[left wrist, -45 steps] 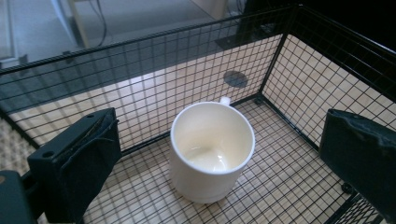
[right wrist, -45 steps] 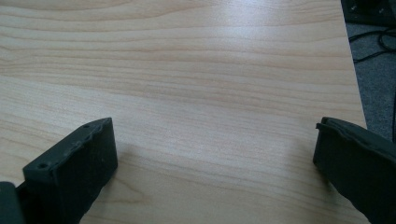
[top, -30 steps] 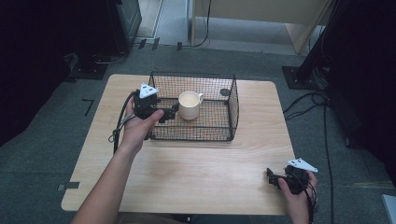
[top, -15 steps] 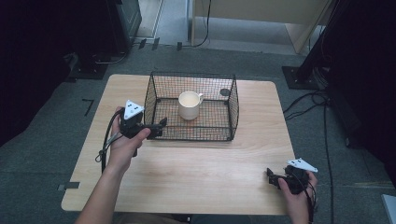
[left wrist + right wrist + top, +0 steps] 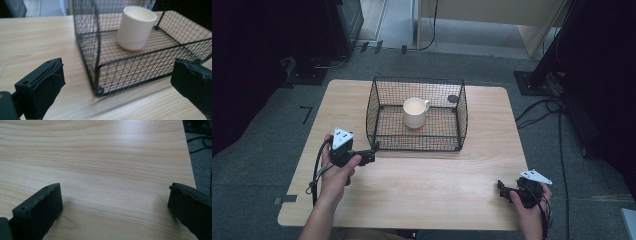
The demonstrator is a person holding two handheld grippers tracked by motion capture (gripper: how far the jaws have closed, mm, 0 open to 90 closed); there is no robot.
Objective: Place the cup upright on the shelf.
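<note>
A cream mug (image 5: 415, 112) stands upright inside a black wire basket (image 5: 460, 117) at the middle back of the wooden table (image 5: 422, 180). In the left gripper view the mug (image 5: 135, 27) sits behind the mesh, and the basket's near corner (image 5: 98, 88) lies between the wide-apart jaws. My left gripper (image 5: 371, 155) is open, just off the basket's front left corner and outside it, holding nothing. My right gripper (image 5: 501, 188) rests open near the table's front right corner, over bare wood (image 5: 112, 182).
A small dark round object (image 5: 453, 99) lies at the basket's back right. Cables (image 5: 557, 107) trail over the grey floor to the right of the table. Dark stands and furniture ring the table's far side. Bare wood stretches across the front of the table between the hands.
My left gripper has drawn back out of the basket, toward the front left of the table, leaving the mug standing inside. The right gripper has stayed put.
</note>
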